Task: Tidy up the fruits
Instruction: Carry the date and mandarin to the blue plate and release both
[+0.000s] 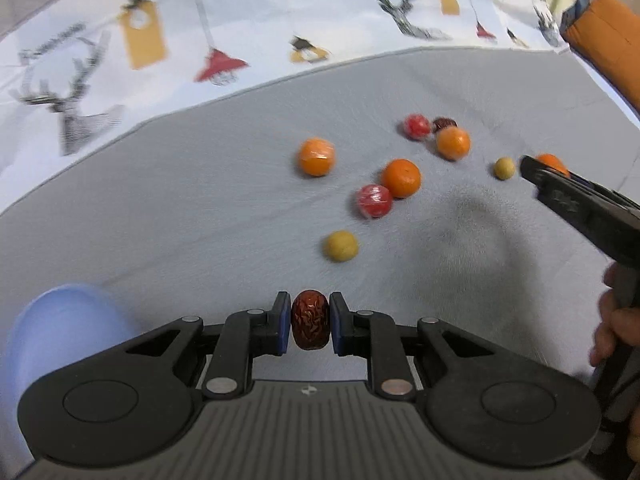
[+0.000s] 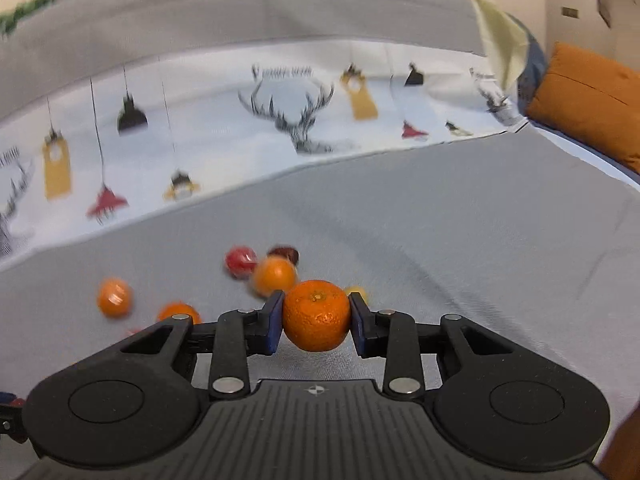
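My left gripper is shut on a wrinkled dark red date, held above the grey cloth. My right gripper is shut on an orange mandarin; in the left wrist view that gripper reaches in from the right with the mandarin partly hidden behind it. Loose on the cloth lie several fruits: mandarins, red wrapped balls, another dark date and two small yellow-green fruits.
A pale blue bowl sits at the lower left of the left wrist view. A white cloth printed with deer heads and tags lies beyond the grey one. An orange cushion rests at the far right. A hand holds the right gripper.
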`<state>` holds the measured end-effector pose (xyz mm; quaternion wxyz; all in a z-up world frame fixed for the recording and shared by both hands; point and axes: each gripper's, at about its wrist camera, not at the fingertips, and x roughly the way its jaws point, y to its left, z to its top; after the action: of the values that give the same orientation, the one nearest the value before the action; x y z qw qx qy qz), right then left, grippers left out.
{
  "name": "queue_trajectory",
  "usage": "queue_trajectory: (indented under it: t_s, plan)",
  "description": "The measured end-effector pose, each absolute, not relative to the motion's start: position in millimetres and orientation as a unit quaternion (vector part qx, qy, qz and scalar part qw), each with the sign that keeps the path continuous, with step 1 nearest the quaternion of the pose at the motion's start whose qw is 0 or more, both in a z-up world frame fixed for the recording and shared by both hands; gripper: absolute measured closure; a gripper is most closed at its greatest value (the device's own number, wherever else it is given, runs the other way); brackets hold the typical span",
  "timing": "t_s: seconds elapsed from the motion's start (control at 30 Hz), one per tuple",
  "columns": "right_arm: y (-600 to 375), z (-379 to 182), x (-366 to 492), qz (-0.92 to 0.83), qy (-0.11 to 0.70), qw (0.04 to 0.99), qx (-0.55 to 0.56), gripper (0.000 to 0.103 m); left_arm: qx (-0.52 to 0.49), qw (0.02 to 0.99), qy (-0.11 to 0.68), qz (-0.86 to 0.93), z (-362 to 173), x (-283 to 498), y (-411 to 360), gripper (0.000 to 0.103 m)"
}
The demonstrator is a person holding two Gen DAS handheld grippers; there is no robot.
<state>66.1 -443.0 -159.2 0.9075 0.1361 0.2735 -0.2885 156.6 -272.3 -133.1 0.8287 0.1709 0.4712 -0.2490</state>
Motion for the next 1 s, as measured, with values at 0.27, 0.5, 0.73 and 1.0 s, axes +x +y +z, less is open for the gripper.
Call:
queue_trajectory:
  t_s: [0.27,0.5,0.73,1.0]
  plan:
    - [-366.3,-87.0,-31.0,-0.173,0.274,0.933,0.16,0.068,0.162,0.84,0.475,-0.204,-66.5,98.0,-185.6,0.081]
    - [-289.9,-43.5,-106.3,-0.094,0.257,0.954,0.122,0.068,0.133,0.852,0.471,-0.184,-28.4,39.6,-117.9,0.081]
    - [-240.6,-12.6,-129.9,-0.038,0.229,0.97,0.074,0.068,0.112,0.863,0.461,-0.175,-8.9,-8.5,-74.3,0.081]
    - [-196.8,2.4,-152.0,0.009,0.218,0.975,0.033,0.068,0.081,0.874,0.448,-0.169,2.0,-38.9,-41.1,0.081]
